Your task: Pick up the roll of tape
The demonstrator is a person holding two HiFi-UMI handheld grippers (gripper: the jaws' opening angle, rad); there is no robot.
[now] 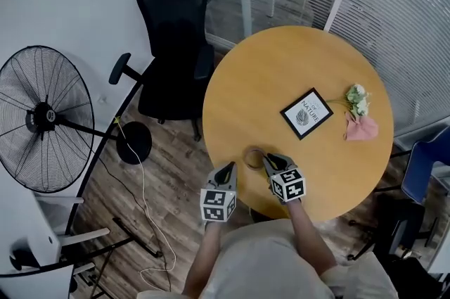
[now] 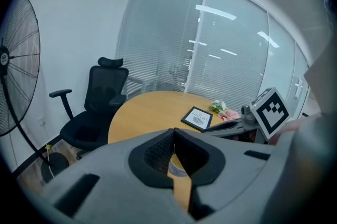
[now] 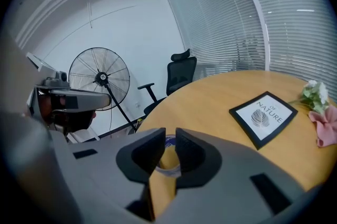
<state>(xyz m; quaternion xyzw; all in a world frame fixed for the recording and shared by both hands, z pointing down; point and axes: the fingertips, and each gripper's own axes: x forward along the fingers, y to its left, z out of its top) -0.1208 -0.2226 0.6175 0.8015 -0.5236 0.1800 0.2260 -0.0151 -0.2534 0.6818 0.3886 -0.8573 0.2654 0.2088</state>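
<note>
The roll of tape (image 1: 253,157) lies flat on the round wooden table (image 1: 281,65), close to its near edge. My left gripper (image 1: 228,169) hovers just left of the roll with its jaw tips together and nothing between them. My right gripper (image 1: 268,160) sits just right of the roll, its jaws a narrow gap apart and empty. In the left gripper view the tape (image 2: 176,166) shows below the closed tips of the left gripper (image 2: 174,132). In the right gripper view the tape (image 3: 167,159) shows through the gap of the right gripper (image 3: 170,136).
A framed print (image 1: 307,113) lies mid-table, with white flowers (image 1: 358,100) and a pink cloth (image 1: 362,127) to its right. A black office chair (image 1: 172,44) stands at the table's left, a floor fan (image 1: 43,118) farther left, a blue chair (image 1: 429,164) at the right.
</note>
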